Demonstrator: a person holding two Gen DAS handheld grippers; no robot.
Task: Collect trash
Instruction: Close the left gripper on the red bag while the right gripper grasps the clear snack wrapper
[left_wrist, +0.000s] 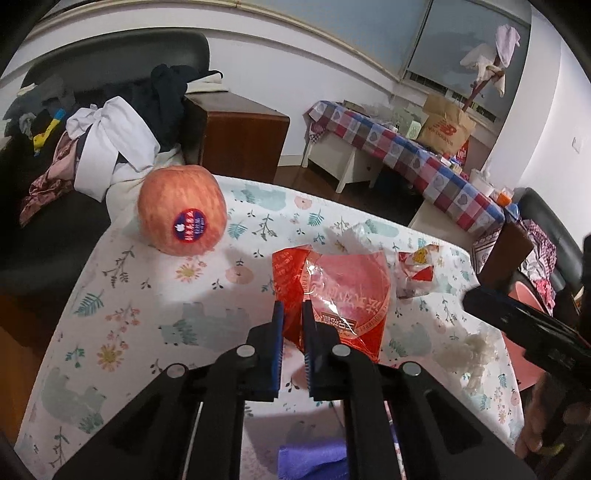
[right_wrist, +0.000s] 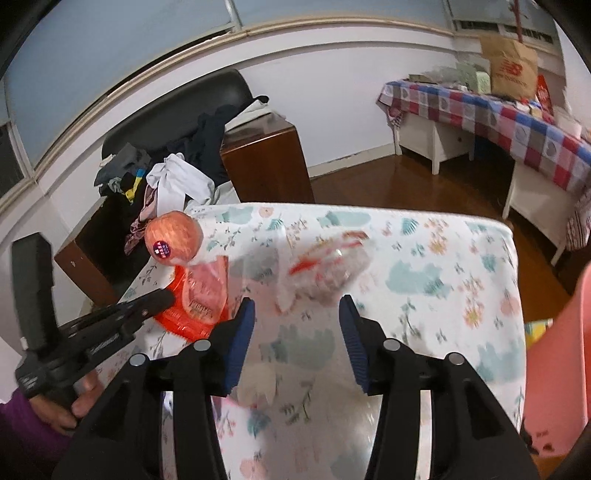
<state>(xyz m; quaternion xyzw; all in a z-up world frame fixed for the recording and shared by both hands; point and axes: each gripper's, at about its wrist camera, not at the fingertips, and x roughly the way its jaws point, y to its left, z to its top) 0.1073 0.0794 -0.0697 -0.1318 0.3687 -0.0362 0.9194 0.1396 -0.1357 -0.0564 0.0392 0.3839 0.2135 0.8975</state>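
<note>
The left claw (left_wrist: 292, 308) is pinched on the near corner of the red wrapper (left_wrist: 343, 295), a thin edge being the easy place to lift crinkly film off the surface (left_wrist: 147, 295). The right claw (right_wrist: 297, 304) stands open with nothing between its fingers, lined up on the clear wrapper (right_wrist: 325, 269) beyond. The apple (left_wrist: 183, 210) sits apart at the far corner, likely not trash.

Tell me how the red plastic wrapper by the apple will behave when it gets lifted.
The crinkled red plastic wrapper looks thin and creased, so it will probably hang floppy. It seems empty and flat, so likely very light. The left hand-held gripper pinches only its edge, and the glossy film might slip.
</note>
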